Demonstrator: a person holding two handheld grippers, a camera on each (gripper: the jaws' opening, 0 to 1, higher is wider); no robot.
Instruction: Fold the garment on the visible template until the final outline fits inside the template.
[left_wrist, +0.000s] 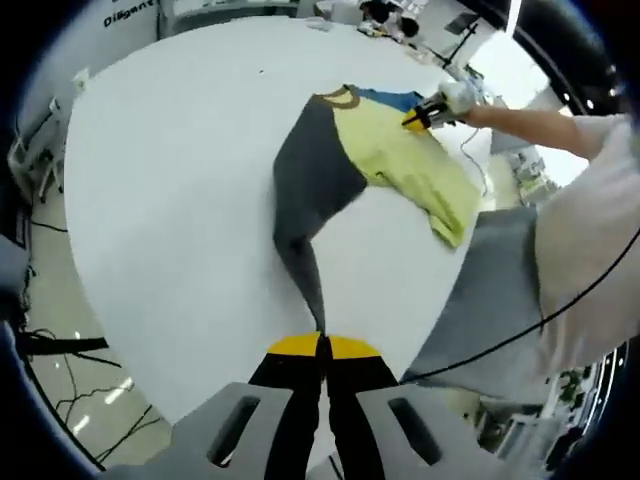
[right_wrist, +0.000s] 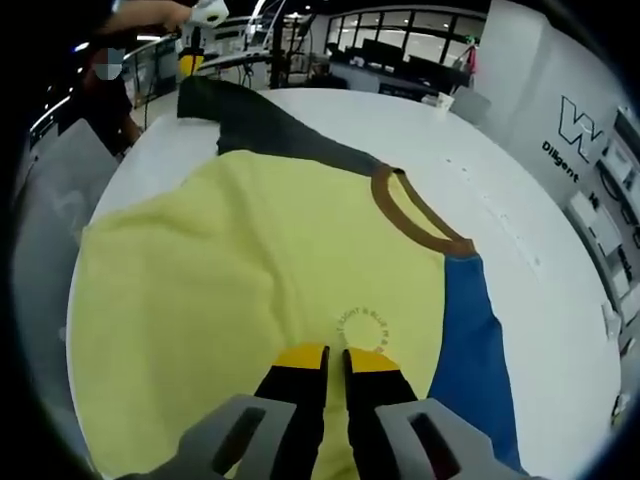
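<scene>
White table (left_wrist: 170, 180) stretches bare around your T-shirt (left_wrist: 400, 160), leaving free room on its far side. Your left gripper (left_wrist: 322, 345) pinches the grey sleeve (left_wrist: 305, 265) tip; your right gripper (right_wrist: 335, 352) clamps the yellow front near the brown collar (right_wrist: 420, 215).

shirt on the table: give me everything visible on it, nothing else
The shirt is a soft knit tee with a pale yellow body, a brown ribbed collar, one blue sleeve and one dark grey sleeve. A small ring of print sits on the chest. It lies on the white table, rumpled and partly folded. The left gripper pinches the tip of the stretched grey sleeve; the right gripper presses on the yellow chest, jaws nearly together.
</scene>
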